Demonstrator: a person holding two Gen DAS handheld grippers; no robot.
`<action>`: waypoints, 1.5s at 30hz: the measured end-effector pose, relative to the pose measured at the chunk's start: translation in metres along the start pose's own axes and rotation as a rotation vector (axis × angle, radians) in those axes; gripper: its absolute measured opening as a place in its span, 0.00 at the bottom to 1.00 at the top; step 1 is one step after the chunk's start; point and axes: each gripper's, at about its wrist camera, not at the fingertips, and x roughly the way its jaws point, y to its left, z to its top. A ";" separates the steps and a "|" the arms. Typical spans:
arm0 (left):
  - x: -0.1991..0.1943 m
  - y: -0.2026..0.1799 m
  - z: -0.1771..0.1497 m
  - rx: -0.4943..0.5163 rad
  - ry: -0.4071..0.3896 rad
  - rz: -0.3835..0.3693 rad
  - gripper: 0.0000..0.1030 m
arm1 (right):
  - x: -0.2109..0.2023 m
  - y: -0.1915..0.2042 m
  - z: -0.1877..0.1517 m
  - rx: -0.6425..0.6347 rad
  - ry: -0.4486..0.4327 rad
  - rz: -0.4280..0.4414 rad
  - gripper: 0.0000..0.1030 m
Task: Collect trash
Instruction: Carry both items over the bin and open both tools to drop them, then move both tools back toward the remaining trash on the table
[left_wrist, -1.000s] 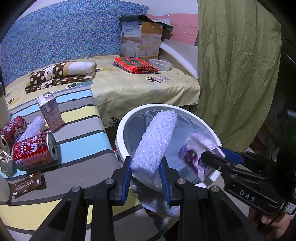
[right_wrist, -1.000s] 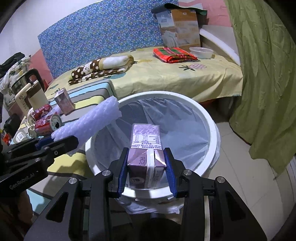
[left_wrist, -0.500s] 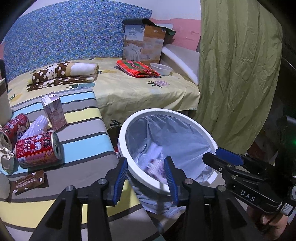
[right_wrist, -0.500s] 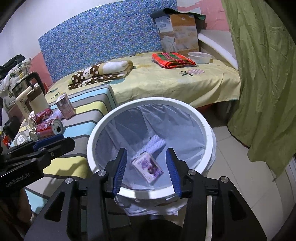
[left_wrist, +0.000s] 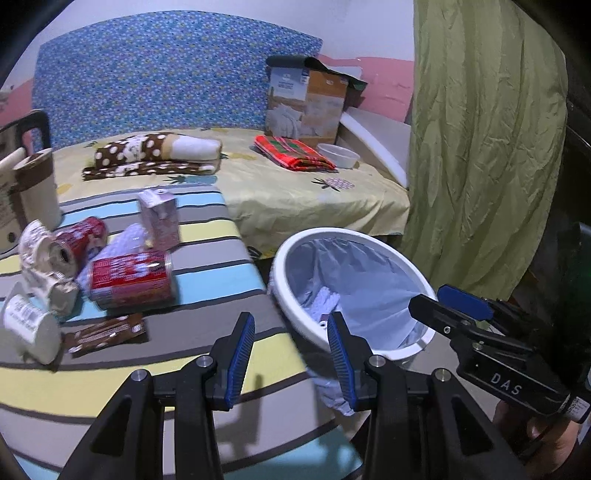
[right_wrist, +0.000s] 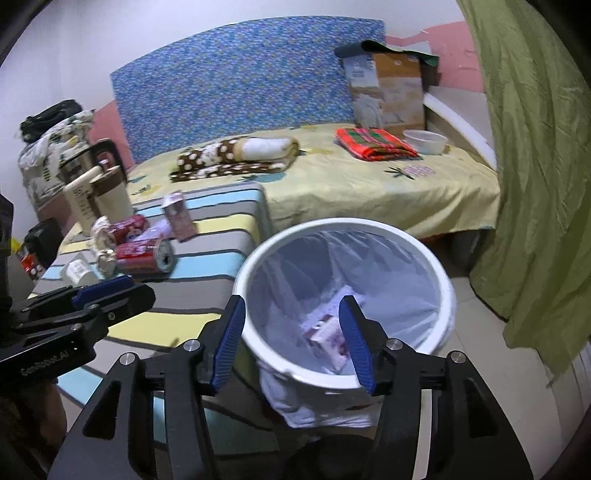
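A white bin (left_wrist: 384, 242) with a pale liner stands on the floor beside a striped table (left_wrist: 207, 328). In the right wrist view the bin (right_wrist: 255, 254) holds a purple carton (right_wrist: 328, 338) and white foam netting (right_wrist: 325, 308). My left gripper (left_wrist: 291, 332) is open and empty over the table's right edge. My right gripper (right_wrist: 291, 317) is open and empty above the bin's near rim. On the table lie two red cans (left_wrist: 129, 275), a pink carton (left_wrist: 160, 221), a brown wrapper (left_wrist: 105, 332), a white cup (left_wrist: 29, 328) and crumpled paper (left_wrist: 44, 266).
A bed (left_wrist: 295, 188) with a yellow sheet stands behind the table, with folded cloths, a bowl and a cardboard box on it. A green curtain (left_wrist: 480, 147) hangs at the right. A beige kettle (right_wrist: 92, 188) stands at the table's far left.
Both grippers opened and dropped the foam netting and the purple carton into the bin. They have since drawn back, and the left one has swung left over the table.
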 end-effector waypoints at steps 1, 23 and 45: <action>-0.004 0.003 -0.002 -0.004 -0.001 0.010 0.40 | 0.000 0.005 -0.001 -0.010 0.000 0.011 0.54; -0.061 0.116 -0.044 -0.175 -0.038 0.281 0.40 | 0.024 0.084 -0.008 -0.139 0.095 0.242 0.54; -0.046 0.221 -0.019 -0.216 -0.060 0.346 0.49 | 0.067 0.110 0.014 -0.175 0.133 0.277 0.55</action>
